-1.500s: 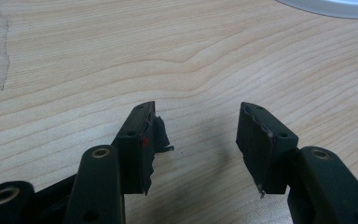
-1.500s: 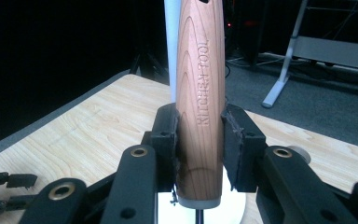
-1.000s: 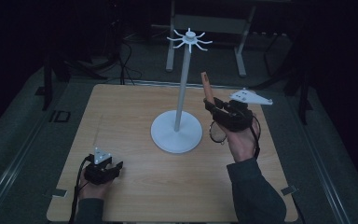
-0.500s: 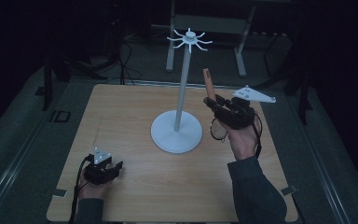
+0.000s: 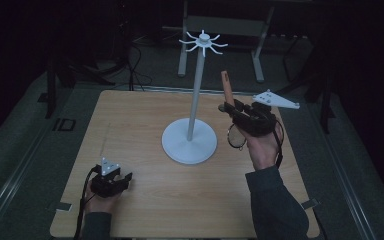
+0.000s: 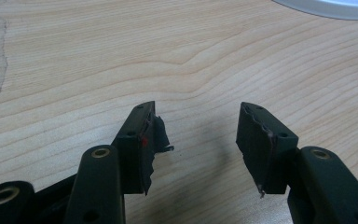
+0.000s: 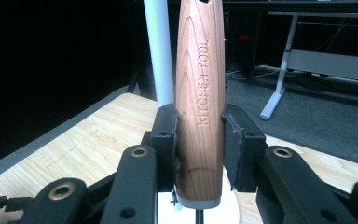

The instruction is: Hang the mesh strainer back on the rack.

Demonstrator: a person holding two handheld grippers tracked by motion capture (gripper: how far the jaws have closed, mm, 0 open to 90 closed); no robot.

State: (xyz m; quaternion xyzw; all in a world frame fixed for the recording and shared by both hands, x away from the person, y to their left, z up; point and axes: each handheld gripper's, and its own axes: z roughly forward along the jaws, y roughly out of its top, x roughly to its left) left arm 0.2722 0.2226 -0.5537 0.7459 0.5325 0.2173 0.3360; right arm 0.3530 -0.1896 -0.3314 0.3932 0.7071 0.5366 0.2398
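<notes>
Since the earlier frame my right claw point(image 5: 228, 107) sits slightly nearer the white stand point(image 5: 190, 140), clamping the wooden handle point(image 7: 200, 107) upright above the surface point(image 5: 135, 120). Left claw point(image 6: 196, 135) rests agape, empty.

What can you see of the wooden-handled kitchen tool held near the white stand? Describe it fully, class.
The kitchen tool has a smooth, reddish-brown wooden handle with clear grain and the words KITCHEN TOOL pressed into it. A pale collar and thin metal stem leave its lower end, and a wire loop hangs below. The handle stands nearly upright, lifted off the table, clamped between the jaws of the right claw, beside the stand's white pole without touching it.
</notes>
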